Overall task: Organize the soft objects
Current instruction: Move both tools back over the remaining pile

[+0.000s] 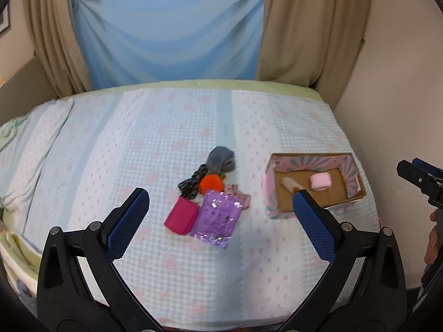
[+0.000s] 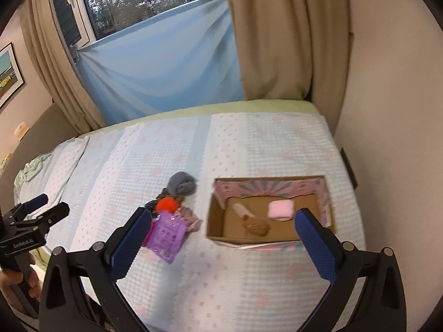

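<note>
A pile of soft things lies mid-bed: a grey sock ball (image 1: 221,159), a dark patterned braid (image 1: 191,184), an orange pompom (image 1: 211,183), a magenta pouch (image 1: 181,219), a purple packet (image 1: 217,217) and a pink scrunchie (image 1: 240,193). A cardboard box (image 1: 357,167) to their right holds a pink sponge (image 1: 320,181) and a beige item (image 1: 289,184). My left gripper (image 1: 221,207) is open and empty, hovering short of the pile. My right gripper (image 2: 223,227) is open and empty, short of the box (image 2: 214,221). The pile also shows in the right wrist view, with the sock ball (image 2: 182,183) farthest.
The bed has a pale blue quilted cover (image 1: 166,138). A wall (image 1: 401,83) runs along its right side. Beige curtains (image 1: 299,27) and a blue sheet (image 1: 171,33) hang behind. Rumpled bedding (image 2: 30,170) lies at the far left.
</note>
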The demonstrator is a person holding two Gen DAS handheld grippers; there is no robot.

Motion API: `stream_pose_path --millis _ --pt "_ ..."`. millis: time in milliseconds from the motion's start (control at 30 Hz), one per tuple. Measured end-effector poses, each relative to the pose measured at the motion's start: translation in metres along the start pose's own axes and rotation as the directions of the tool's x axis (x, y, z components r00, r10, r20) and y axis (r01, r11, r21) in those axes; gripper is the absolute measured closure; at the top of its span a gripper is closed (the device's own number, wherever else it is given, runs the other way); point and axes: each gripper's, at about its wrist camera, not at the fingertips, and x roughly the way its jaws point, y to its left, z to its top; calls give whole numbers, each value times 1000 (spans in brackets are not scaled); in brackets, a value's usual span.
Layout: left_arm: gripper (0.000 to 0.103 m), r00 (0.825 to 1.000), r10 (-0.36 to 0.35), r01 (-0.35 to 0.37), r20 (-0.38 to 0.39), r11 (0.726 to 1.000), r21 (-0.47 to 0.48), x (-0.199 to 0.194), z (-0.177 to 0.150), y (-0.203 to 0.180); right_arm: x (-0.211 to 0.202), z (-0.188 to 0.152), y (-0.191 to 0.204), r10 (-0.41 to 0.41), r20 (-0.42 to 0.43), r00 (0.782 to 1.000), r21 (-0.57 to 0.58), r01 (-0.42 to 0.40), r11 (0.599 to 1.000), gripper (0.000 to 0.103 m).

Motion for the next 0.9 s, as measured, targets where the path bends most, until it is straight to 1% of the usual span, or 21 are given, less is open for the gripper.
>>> stream_pose_path --millis 100,167,333,433,500,600,700,800,900 --pt "0 1000 -11 12 -17 1000 6 10 -4 22 15 -4 22 8 -17 1000 23 -7 1000 0" --pt "0 998 -39 40 -45 999 19 23 -3 39 25 -8 39 1 -32 999 49 0 999 0" --pt "0 989 -89 97 -123 993 66 66 -8 77 62 -19 80 -15 -94 995 112 25 993 0" --pt "0 977 -122 137 -175 988 75 99 -17 100 89 -26 103 -35 -135 990 134 54 989 0" --pt "0 970 -135 155 -202 984 86 116 -23 110 109 -30 115 -41 -157 987 172 68 983 0" --pt "0 956 -150 188 -253 973 133 151 -34 124 142 -38 129 -14 -193 981 243 62 968 0" --pt "0 943 -159 215 -293 961 173 179 -42 133 172 -46 142 -29 -223 974 252 86 964 0" --pt "0 930 -161 242 -331 945 221 215 -57 139 208 -56 149 -45 -255 966 272 117 955 0" --pt "0 919 -159 260 -361 932 253 247 -72 141 245 -73 149 -59 -291 955 312 154 937 0"
